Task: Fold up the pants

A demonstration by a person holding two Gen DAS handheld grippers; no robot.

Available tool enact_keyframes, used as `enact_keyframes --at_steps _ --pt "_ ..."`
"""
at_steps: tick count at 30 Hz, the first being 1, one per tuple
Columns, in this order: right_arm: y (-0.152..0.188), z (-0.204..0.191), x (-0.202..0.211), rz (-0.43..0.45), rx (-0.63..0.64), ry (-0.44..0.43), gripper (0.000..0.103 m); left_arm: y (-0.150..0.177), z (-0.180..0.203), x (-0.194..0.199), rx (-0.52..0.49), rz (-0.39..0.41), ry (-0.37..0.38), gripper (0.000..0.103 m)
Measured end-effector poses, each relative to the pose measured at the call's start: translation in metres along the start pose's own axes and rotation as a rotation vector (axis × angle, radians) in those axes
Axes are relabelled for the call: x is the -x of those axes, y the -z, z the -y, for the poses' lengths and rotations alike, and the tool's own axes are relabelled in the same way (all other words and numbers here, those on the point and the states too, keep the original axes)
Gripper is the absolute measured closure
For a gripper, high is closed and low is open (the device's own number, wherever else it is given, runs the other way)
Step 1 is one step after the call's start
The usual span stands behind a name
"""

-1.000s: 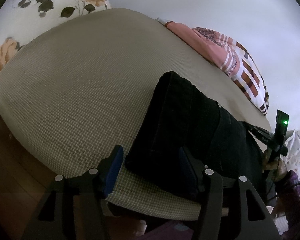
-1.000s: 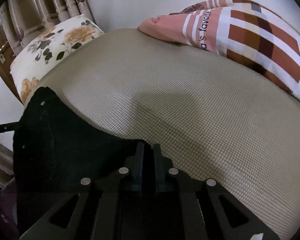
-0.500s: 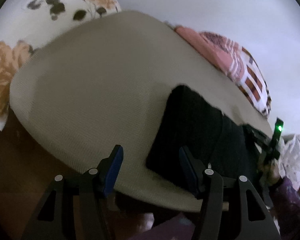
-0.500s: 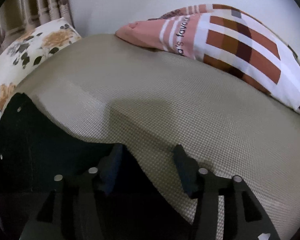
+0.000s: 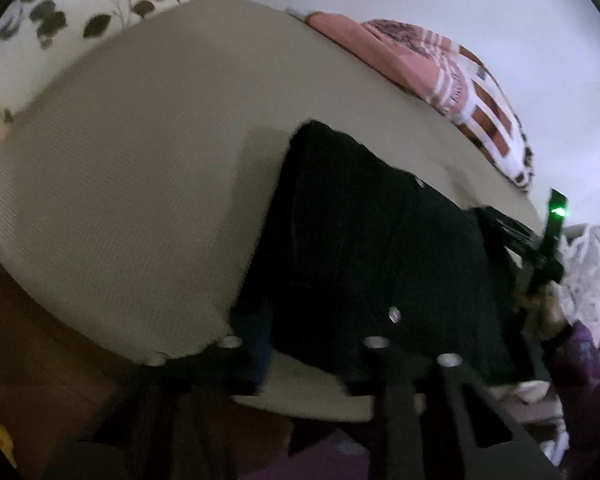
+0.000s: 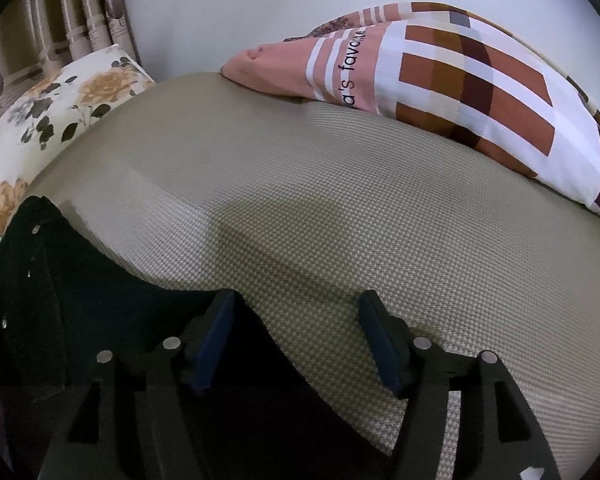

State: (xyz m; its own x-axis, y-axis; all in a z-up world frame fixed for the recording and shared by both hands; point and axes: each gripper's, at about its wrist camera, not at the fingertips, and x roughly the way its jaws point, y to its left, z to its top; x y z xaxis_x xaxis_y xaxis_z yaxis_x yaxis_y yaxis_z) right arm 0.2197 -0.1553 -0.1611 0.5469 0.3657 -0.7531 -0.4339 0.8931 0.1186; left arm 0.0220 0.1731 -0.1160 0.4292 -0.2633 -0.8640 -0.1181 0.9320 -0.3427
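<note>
Black pants (image 5: 364,248) lie folded on the beige bed (image 5: 140,168) near its front edge. In the left wrist view my left gripper (image 5: 300,344) is low at the pants' near end with its jaws narrowed around the dark fabric; the frame is blurred. In the right wrist view the pants (image 6: 80,312) fill the lower left. My right gripper (image 6: 292,332) is open, its left finger (image 6: 216,332) over the pants' edge and its right finger (image 6: 380,340) over bare bedding. It also shows far right in the left wrist view (image 5: 512,236).
A pink and brown checked pillow (image 6: 452,80) lies at the back right of the bed. A floral pillow (image 6: 60,108) sits at the back left against a wooden headboard (image 6: 40,40). Brown floor (image 5: 28,360) lies below the bed's front edge.
My right gripper has opened and let go of the pants. My left gripper has narrowed around the pants' near end, and its view has swung.
</note>
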Motion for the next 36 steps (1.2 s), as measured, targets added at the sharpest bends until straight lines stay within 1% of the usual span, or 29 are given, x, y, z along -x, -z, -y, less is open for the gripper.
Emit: enact_keyframes --at_steps 2,3,4,5,6,8,9,12,13,14,16,17,19,20,21,22,24,26,27,29,32,34,35,36 --pt "0.0 0.0 0.0 0.002 -0.001 0.009 0.039 -0.002 -0.001 -0.002 -0.005 0.014 -0.035 0.083" --pt "0.001 0.0 0.001 0.004 -0.003 0.015 0.037 -0.001 0.001 -0.003 -0.032 0.029 -0.072 0.086" --pt "0.001 0.0 0.001 0.004 -0.005 0.021 0.036 0.0 0.002 -0.005 -0.063 0.035 -0.104 0.087" --pt "0.001 0.0 0.001 0.005 -0.006 0.023 0.035 0.002 0.0 -0.008 -0.071 0.024 -0.107 0.087" --pt "0.001 0.0 0.001 0.004 -0.007 0.026 0.033 0.004 -0.005 -0.012 -0.049 0.005 -0.095 0.087" --pt "0.0 0.002 0.0 -0.001 -0.014 0.026 0.031 0.004 -0.014 -0.012 -0.007 -0.001 -0.063 0.086" --pt "0.0 0.003 0.0 -0.004 -0.018 0.026 0.029 0.004 -0.014 -0.009 -0.005 -0.001 -0.059 0.086" --pt "-0.001 0.005 -0.001 -0.014 -0.038 0.024 0.02 0.004 -0.011 -0.004 -0.012 0.009 -0.082 0.077" --pt "-0.001 0.007 -0.001 -0.019 -0.047 0.014 0.019 0.004 -0.011 -0.002 -0.007 0.015 -0.092 0.069" --pt "-0.002 0.009 -0.001 -0.026 -0.06 -0.006 0.016 0.002 -0.011 -0.001 -0.001 0.017 -0.11 0.065" --pt "-0.003 0.014 0.0 -0.037 -0.081 -0.036 0.014 0.0 -0.007 0.005 -0.002 0.036 -0.147 0.064" --pt "-0.003 0.016 0.003 -0.04 -0.094 -0.043 0.014 0.001 -0.004 0.011 -0.016 0.059 -0.181 0.064" --pt "-0.001 0.018 0.016 -0.022 -0.134 -0.038 0.014 0.001 0.009 0.024 -0.064 0.117 -0.276 0.063" --pt "0.001 0.019 0.028 0.005 -0.152 -0.03 0.015 0.001 0.018 0.028 -0.081 0.136 -0.279 0.063" --pt "0.003 0.019 0.044 0.041 -0.17 -0.027 0.015 0.002 0.027 0.033 -0.102 0.15 -0.243 0.062" --pt "0.006 0.018 0.06 0.074 -0.187 -0.053 0.015 0.003 0.036 0.034 -0.124 0.152 -0.21 0.057" --pt "0.017 0.014 0.091 0.113 -0.215 -0.135 0.015 0.005 0.059 0.03 -0.182 0.136 -0.168 0.05" --pt "0.036 0.002 0.115 0.117 -0.229 -0.24 0.015 0.008 0.078 0.018 -0.237 0.116 -0.107 0.05" --pt "0.047 -0.006 0.122 0.099 -0.231 -0.28 0.015 0.009 0.087 0.009 -0.262 0.1 -0.094 0.05" --pt "0.07 -0.027 0.128 0.052 -0.212 -0.304 0.016 0.013 0.098 -0.01 -0.302 0.056 -0.079 0.05" --pt "0.103 -0.062 0.124 -0.032 -0.154 -0.274 0.02 0.024 0.101 -0.033 -0.315 -0.012 -0.09 0.05" --pt "0.124 -0.083 0.12 -0.09 -0.111 -0.274 0.028 0.031 0.1 -0.041 -0.316 -0.042 -0.088 0.05" --pt "0.131 -0.091 0.117 -0.119 -0.095 -0.276 0.033 0.036 0.097 -0.04 -0.318 -0.042 -0.092 0.05" --pt "0.141 -0.101 0.113 -0.162 -0.081 -0.3 0.035 0.039 0.096 -0.039 -0.322 -0.038 -0.093 0.05"
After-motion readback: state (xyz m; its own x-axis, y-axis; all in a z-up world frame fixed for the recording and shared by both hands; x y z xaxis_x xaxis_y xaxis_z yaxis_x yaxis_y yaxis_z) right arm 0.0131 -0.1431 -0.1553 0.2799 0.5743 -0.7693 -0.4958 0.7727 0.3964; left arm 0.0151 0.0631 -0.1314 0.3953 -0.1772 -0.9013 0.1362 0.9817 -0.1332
